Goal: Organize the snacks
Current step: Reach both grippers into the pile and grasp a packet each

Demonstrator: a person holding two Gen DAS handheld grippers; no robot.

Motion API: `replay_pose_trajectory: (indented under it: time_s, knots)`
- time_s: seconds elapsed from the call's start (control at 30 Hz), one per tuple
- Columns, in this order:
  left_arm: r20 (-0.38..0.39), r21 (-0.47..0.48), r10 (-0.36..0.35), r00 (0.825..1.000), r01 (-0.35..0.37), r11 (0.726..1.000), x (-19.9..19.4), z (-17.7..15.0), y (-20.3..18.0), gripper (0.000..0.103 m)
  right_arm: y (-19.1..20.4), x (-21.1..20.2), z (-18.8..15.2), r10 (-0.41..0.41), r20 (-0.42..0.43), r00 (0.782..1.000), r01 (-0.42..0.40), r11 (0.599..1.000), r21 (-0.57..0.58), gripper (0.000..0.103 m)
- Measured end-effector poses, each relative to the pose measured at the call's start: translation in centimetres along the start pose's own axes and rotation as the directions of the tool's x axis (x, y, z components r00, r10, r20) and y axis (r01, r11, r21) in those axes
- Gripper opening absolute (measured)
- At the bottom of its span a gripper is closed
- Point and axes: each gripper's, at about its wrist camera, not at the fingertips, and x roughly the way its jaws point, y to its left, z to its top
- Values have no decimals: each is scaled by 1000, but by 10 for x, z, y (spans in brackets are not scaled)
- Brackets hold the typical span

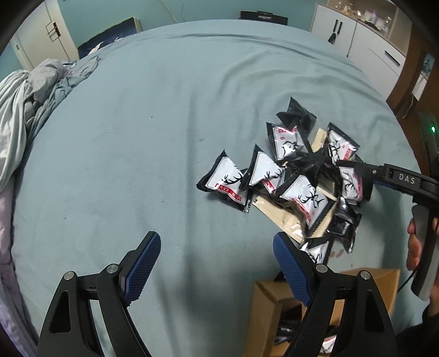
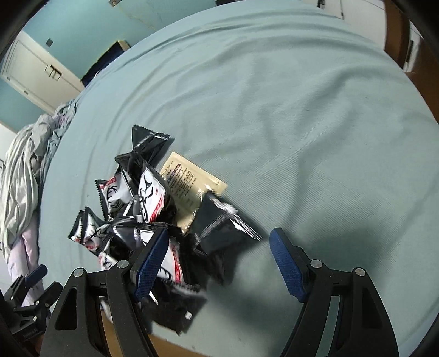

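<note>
Both black tongs with blue ribbed pads gape wide, gripping nothing: the left gripper (image 1: pixel 216 265) hovers over bare teal bedsheet (image 1: pixel 164 123), an open brown cardboard box (image 1: pixel 263 310) just below its right finger. Beyond the right gripper (image 2: pixel 219 263), black-and-white foil snack packets (image 2: pixel 148 197) lie heaped over a flat beige pouch (image 2: pixel 186 181).

a home bedroom: a wide bed under a pale blue-green fitted sheet (image 1: pixel 164 115), crumpled grey bedding (image 1: pixel 30 93) at its edge, white cabinets with dark handles (image 1: pixel 356 38), teal painted walls (image 1: pixel 115 11).
</note>
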Motion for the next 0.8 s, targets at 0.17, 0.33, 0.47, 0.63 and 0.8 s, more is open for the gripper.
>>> replay_pose_trajectory:
  time_s: [0.17, 0.33, 0.47, 0.63, 0.8]
  knots:
    - [-17, 7, 21, 1000, -21, 1000, 20, 7, 1, 85, 14, 6, -2, -43, 31, 999, 45, 996, -74, 67]
    - [-56, -48, -17, 998, 15, 999, 38, 14, 12, 85, 17, 4, -4, -2, 19, 1000, 3, 997, -79, 34]
    - [-39, -87, -58, 998, 54, 995, 42, 21, 20, 85, 10, -16, -4, 31, 66, 997, -28, 999, -41, 18]
    - [-4, -75, -55, 998, 54, 996, 48, 34, 20, 85, 6, -47, -14, 63, 116, 991, -61, 998, -18, 9]
    - [-23, -96, -97, 995, 95, 991, 65, 43, 22, 85, 5, -68, -33, 71, 134, 988, -70, 997, -13, 2]
